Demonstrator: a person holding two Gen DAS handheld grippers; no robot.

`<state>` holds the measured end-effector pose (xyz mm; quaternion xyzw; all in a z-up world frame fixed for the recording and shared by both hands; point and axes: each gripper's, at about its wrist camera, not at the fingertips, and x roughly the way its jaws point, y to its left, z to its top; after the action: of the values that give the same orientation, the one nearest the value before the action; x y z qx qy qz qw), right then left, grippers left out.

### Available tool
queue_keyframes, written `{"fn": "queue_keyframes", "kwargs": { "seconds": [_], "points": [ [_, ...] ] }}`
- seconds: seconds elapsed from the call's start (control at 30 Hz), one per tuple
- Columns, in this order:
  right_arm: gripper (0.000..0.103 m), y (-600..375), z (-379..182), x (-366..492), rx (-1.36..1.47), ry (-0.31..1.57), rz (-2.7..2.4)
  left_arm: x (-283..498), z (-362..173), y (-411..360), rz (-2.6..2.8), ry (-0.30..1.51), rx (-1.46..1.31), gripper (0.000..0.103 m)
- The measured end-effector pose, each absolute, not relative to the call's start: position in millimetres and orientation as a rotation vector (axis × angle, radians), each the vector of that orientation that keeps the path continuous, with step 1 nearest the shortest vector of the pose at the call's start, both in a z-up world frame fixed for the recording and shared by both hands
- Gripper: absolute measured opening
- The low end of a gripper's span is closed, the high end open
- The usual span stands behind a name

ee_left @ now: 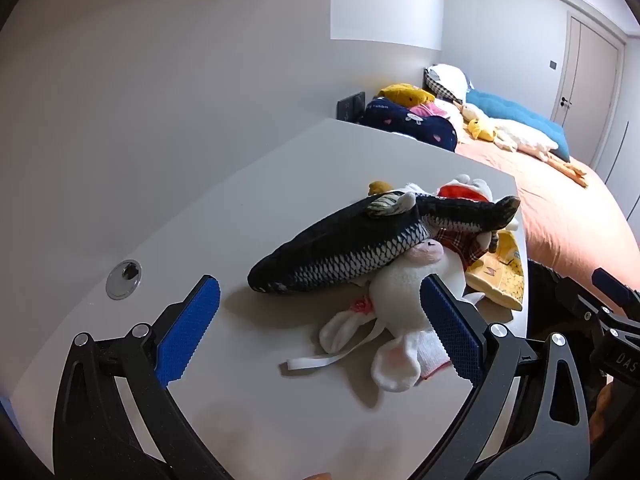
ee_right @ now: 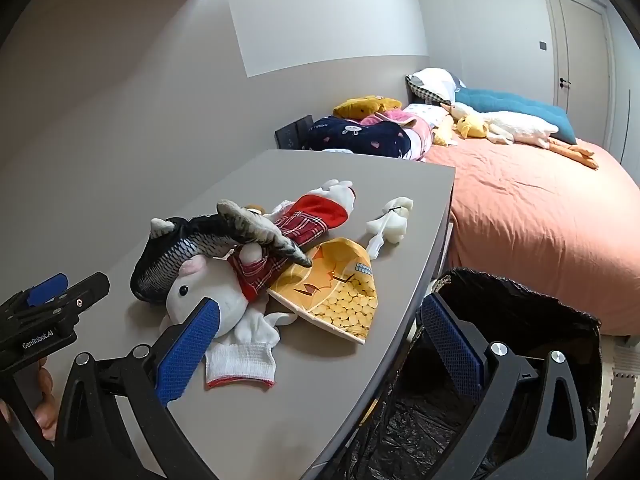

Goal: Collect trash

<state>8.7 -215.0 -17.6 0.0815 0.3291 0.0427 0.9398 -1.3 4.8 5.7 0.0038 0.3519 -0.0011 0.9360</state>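
Presently, step: approach, nothing picked up yet; both tools hover over the desk [ee_right: 256, 420].
L gripper [ee_left: 320, 320]: jaws spread wide, empty; blue pads flank the near end of the pile w/o pressing on it.
R gripper [ee_right: 320, 332]: jaws spread wide, empty; left pad over the desk, right pad over the bin.
Toy pile: plush fish [ee_right: 208, 246] lies across a white plush rabbit [ee_right: 208, 292]; these look like keepers, not trash (judgement).
Trash candidates: yellow snack wrapper [ee_right: 340, 292], partly under the toys; white knit glove [ee_right: 240, 356] at the near edge; small white plastic piece [ee_right: 390, 216] farther back, apart from the pile.
Bin: black-lined trash bin [ee_right: 516, 304] just beside the desk's right edge.
Next move: prob. R gripper drops to the wrapper's free edge, closes, carries it to the bin w/o dragging the toys.
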Motion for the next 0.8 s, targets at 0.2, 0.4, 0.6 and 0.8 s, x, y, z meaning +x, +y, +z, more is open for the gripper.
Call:
{"fn": "queue_keyframes", "kwargs": {
  "seconds": [0.2, 0.4, 0.6, 0.8],
  "points": [
    [0.100, -217.3, -18.6, 8.0, 0.169, 0.675, 0.085, -2.6, 6.1, 2.1, -0.002, 0.716, 0.020, 0.097],
    [0.100, -217.3, -18.4, 8.7, 0.167, 0.676, 0.086, -2.5, 5.0, 0.2, -0.003, 0.718, 0.022, 0.097],
    [0.100, -218.7, -19.3, 9.2, 0.166, 0.681, 0.086, -1.6, 2.7, 1.3, -0.009, 0.720, 0.004, 0.097],
    [0.100, -219.4, -18.5, 7.4, 0.160, 0.679, 0.084, -1.7, 3.5, 7.2, -0.005, 0.724, -0.021, 0.097]
  ]
}}
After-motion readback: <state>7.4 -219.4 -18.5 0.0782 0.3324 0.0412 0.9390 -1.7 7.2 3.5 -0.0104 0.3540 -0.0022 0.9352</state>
